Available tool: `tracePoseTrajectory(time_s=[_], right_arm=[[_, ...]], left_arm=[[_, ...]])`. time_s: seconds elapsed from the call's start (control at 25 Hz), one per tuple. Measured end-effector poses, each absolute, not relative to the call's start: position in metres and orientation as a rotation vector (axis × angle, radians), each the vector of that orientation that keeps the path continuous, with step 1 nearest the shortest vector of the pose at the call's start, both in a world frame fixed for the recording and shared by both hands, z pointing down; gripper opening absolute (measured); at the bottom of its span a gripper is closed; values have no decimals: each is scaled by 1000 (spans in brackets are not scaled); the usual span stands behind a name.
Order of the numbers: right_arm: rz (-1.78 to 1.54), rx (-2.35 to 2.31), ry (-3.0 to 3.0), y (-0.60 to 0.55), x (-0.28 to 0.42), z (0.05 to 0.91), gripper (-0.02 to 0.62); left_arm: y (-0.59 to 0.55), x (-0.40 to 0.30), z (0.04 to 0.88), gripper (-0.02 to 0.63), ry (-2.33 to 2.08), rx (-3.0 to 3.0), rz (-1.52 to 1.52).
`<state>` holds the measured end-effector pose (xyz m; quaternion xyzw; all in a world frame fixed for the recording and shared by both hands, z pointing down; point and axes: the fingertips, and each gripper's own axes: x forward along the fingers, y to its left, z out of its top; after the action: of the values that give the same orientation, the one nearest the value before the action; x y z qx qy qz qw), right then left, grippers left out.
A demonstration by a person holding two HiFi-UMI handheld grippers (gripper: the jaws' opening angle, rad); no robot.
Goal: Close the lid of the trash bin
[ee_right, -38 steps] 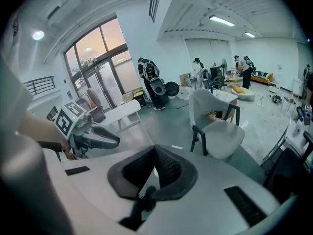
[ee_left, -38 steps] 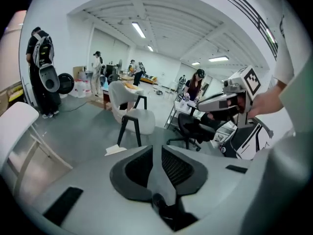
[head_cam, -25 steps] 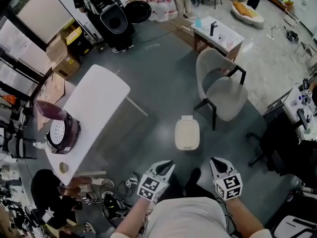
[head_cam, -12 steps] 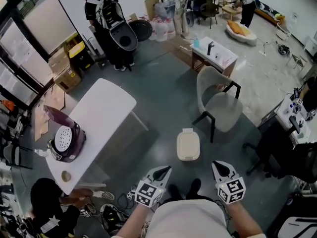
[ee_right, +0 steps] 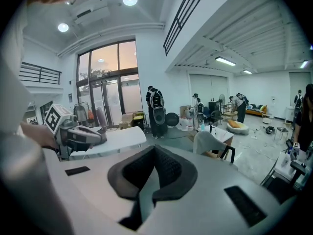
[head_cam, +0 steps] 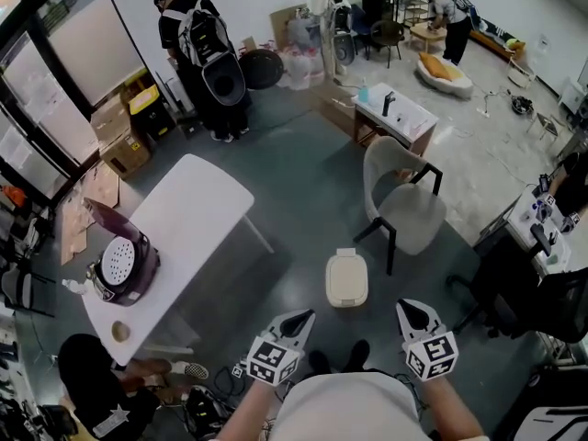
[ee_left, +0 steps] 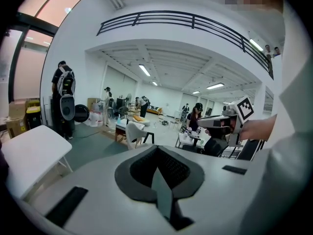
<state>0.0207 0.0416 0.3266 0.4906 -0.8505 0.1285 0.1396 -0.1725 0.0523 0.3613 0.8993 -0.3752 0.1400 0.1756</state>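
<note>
A small cream trash bin (head_cam: 347, 279) stands on the grey floor in the head view, with its lid lying flat and closed. My left gripper (head_cam: 300, 317) hangs close to my body, below and left of the bin, its jaws shut on nothing. At the bin's lower right my right gripper (head_cam: 414, 308) is held apart from it, also shut and empty. Neither gripper view shows the bin. The left gripper (ee_left: 157, 148) looks out level over the room, with the right gripper (ee_left: 217, 123) off to its side. The right gripper (ee_right: 155, 149) does the same, with the left gripper (ee_right: 90, 134) at its left.
A white table (head_cam: 184, 223) at the left carries a rice cooker (head_cam: 119, 266) with its lid up. A grey chair (head_cam: 404, 200) stands just behind the bin, a black office chair (head_cam: 519, 292) to the right. A person (head_cam: 92, 384) crouches at lower left beside cables (head_cam: 207, 402).
Both grippers have risen and drawn back toward my body, away from the bin. The left jaws have come together. The bin's lid has stayed closed and the bin has not moved.
</note>
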Motion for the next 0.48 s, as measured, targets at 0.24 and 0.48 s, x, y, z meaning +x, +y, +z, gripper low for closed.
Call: tracePoseTrajectory(time_s=[0.24, 0.48], right_arm=[[355, 1408, -2469, 45, 20, 330, 12], [346, 1396, -2469, 42, 17, 323, 12]], left_arm=[[53, -172, 362, 14, -1072, 2549, 384], [50, -173, 358, 14, -1077, 2538, 381]])
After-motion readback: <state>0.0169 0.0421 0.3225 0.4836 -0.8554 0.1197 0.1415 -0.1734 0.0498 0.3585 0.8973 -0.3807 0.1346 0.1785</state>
